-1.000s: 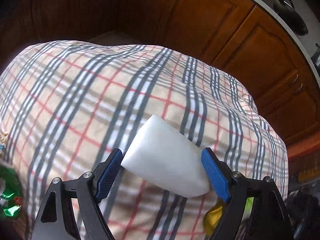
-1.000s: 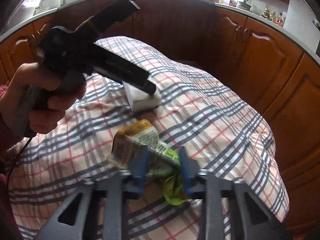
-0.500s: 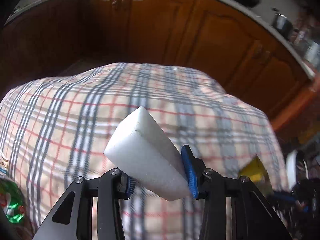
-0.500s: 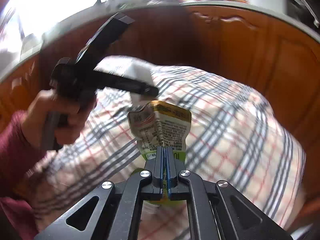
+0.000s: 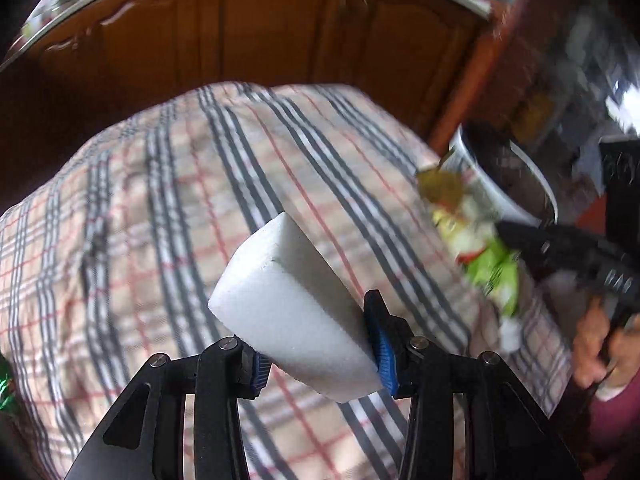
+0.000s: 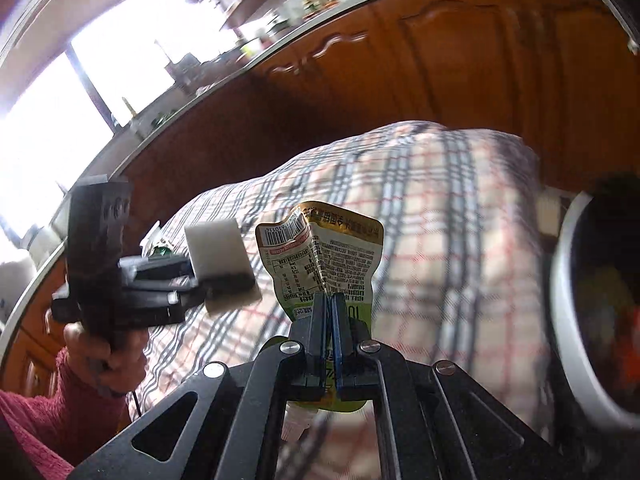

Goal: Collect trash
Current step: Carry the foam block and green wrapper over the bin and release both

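Observation:
My left gripper [image 5: 320,344] is shut on a white foam block [image 5: 288,304] and holds it above the plaid tablecloth [image 5: 160,208]. The block also shows in the right wrist view [image 6: 218,256]. My right gripper [image 6: 330,316] is shut on a green and gold drink pouch [image 6: 324,256], held upright in the air. The pouch appears blurred in the left wrist view [image 5: 472,236], close to a white bin with a dark inside [image 5: 508,184]. The bin [image 6: 568,312] stands at the right of the right wrist view.
Brown wooden cabinets [image 5: 260,20] run behind the table. A green shiny wrapper [image 5: 5,380] lies at the table's left edge. A bright window [image 6: 60,100] and a cluttered counter are at the back left.
Both grippers have swung to the right, each carrying its load. The bin has come into view on the right, and the pouch is now near it.

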`<state>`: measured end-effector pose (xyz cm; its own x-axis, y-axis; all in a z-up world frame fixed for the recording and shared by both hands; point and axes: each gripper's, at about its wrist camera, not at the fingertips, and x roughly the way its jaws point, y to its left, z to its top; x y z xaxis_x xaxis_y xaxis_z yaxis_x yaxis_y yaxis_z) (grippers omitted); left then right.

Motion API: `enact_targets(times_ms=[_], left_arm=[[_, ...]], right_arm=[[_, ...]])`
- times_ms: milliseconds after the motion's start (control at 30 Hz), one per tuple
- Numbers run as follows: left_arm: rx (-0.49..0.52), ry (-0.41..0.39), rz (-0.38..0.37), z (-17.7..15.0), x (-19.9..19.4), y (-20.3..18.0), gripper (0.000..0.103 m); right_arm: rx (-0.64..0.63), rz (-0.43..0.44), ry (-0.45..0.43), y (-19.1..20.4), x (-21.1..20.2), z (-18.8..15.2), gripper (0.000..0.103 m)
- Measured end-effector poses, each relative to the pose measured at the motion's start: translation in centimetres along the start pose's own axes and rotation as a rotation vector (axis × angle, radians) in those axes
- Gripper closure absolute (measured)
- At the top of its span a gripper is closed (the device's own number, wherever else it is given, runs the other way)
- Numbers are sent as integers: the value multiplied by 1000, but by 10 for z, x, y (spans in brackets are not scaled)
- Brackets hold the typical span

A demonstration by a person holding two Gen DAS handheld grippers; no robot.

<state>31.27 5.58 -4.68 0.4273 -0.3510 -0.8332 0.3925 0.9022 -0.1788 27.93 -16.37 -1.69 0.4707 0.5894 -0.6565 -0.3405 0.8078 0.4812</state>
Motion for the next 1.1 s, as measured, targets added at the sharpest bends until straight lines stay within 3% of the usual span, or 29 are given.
enact_targets(times_ms=[133, 167, 200, 300, 500, 567, 1100], left_arm=[[-26, 27, 68, -2, 20, -11, 55], [-49, 14, 95, -2, 20, -13, 43], [-79, -14, 131, -3, 19, -12, 40], [-167, -100, 218, -8, 11, -16, 39], [-263, -157, 196, -15, 13, -18, 50], [-264, -175, 175, -16, 7, -19, 62], [-67, -203, 75, -1, -21, -83, 67]], right_arm=[[70, -20, -18, -17, -15, -16, 101], [80, -20, -20, -18, -18, -21, 101], [91, -22, -23, -22, -18, -23, 101], [108, -23, -37, -25, -25, -31, 101], [134, -16, -66, -28, -28, -34, 101], [138, -12, -69, -29, -30, -36, 101], [160, -54, -158, -43, -67, -44, 101]])
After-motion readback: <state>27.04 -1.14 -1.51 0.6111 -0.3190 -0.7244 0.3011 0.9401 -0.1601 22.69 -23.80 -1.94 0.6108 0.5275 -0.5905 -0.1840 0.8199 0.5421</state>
